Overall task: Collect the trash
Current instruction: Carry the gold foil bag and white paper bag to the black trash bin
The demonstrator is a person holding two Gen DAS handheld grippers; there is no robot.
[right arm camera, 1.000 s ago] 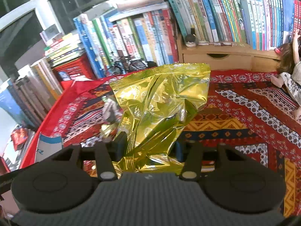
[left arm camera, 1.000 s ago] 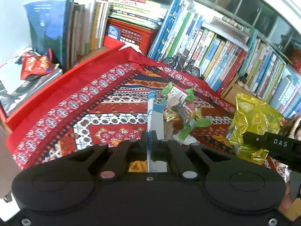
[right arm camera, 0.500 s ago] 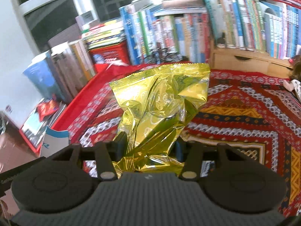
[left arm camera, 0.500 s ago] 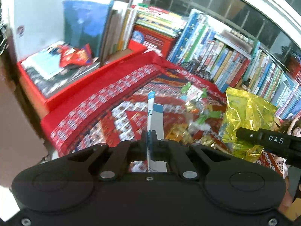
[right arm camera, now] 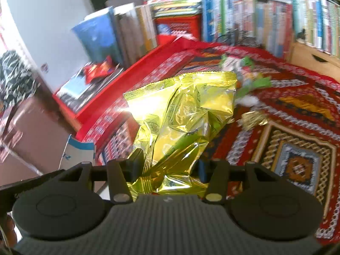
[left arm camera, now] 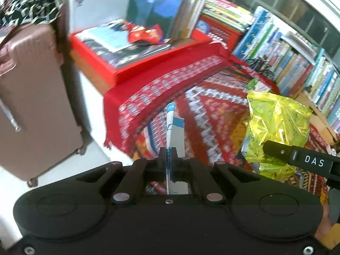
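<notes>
A flat white-and-blue paper wrapper (left arm camera: pixel 174 127) is pinched edge-on in the pressed-together left gripper (left arm camera: pixel 169 155), above the edge of the red patterned rug (left arm camera: pixel 148 97). A crinkled yellow foil snack bag (right arm camera: pixel 182 114) is clamped at its lower end by the half-spread right gripper (right arm camera: pixel 170 170). Both grips are best kept firm during the carry, since the bag's slick foil is judged likely to slip.

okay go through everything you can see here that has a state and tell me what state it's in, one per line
left gripper: shut on the white and blue wrapper.
white and blue wrapper: flattened, standing up between the fingers.
right gripper: shut on the gold snack bag.
gold snack bag: crumpled, held upright, off the rug.
red snack packet: crumpled, lying on the magazines.
pile of small wrappers: loose on the rug.
pink suitcase: upright, closed.
</notes>
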